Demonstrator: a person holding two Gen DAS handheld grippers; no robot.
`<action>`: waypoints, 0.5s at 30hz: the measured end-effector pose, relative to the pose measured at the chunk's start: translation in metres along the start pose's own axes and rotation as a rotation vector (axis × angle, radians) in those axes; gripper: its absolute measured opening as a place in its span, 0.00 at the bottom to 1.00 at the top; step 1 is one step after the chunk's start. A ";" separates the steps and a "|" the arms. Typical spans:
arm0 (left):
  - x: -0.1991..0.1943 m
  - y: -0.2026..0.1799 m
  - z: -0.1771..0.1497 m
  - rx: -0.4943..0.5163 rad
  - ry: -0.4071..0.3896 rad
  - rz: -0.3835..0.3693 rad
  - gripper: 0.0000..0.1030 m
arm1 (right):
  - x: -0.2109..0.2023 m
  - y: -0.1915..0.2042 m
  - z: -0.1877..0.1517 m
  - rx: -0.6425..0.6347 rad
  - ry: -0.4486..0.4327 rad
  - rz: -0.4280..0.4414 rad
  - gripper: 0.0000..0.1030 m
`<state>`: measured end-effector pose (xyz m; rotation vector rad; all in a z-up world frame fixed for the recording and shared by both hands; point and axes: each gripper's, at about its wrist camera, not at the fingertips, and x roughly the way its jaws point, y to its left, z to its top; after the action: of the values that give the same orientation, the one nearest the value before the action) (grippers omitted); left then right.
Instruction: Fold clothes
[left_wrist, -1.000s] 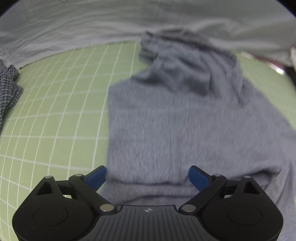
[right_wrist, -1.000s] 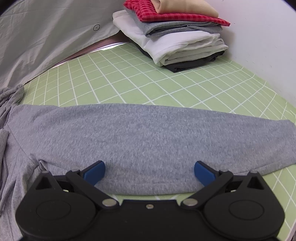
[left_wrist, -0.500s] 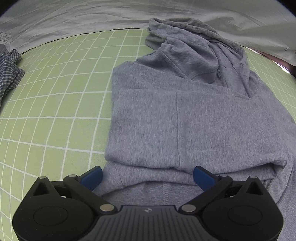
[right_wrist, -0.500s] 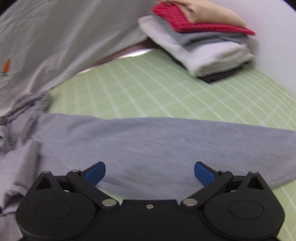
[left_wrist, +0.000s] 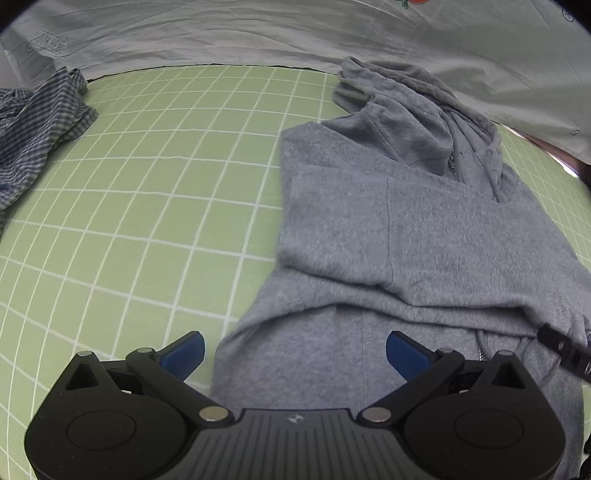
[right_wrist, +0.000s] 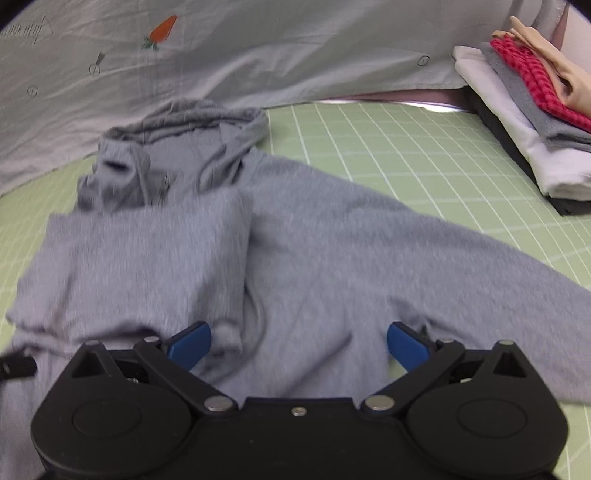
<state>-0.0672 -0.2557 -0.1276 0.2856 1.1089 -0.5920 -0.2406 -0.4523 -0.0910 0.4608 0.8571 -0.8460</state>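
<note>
A grey fleece zip-front hoodie (left_wrist: 424, 221) lies face up on the green grid-lined cutting mat (left_wrist: 166, 184) that covers the bench, its hood (right_wrist: 192, 122) bunched toward the far edge, where a pale grey printed sheet (left_wrist: 258, 33) hangs. One sleeve is already folded in across the chest, forming a flat rectangular panel (right_wrist: 147, 258); the other sleeve (right_wrist: 443, 266) stretches unfolded toward the bench's right edge, pointing at the stack of folded clothes (right_wrist: 524, 110) in the far right corner. The left gripper (left_wrist: 295, 350) hovers over the hoodie's lower body near the hem, its blue-padded jaws spread wide with nothing between them. The right gripper (right_wrist: 299, 343) is likewise spread and empty, above the torso near where the outstretched sleeve meets the body. A crumpled blue-and-white striped shirt (left_wrist: 33, 133) waits at the far left edge, unfolded. Judging from this layout, the hoodie is perhaps a third done: one sleeve is in, while the second sleeve, the hood and the lengthwise fold of the body remain. After that the garment would likely join the stack, and the striped shirt appears left to do.
</note>
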 end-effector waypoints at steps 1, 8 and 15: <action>-0.001 0.001 -0.002 -0.002 0.000 -0.003 1.00 | -0.002 0.000 -0.006 -0.009 0.011 -0.007 1.00; -0.007 0.005 -0.012 0.020 -0.002 -0.024 1.00 | -0.019 -0.002 -0.009 0.035 -0.043 -0.031 1.00; -0.010 0.008 -0.009 0.026 -0.012 -0.020 1.00 | -0.003 0.014 0.031 0.025 -0.091 -0.021 1.00</action>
<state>-0.0728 -0.2421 -0.1230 0.2935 1.0941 -0.6250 -0.2164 -0.4628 -0.0700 0.4322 0.7695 -0.8917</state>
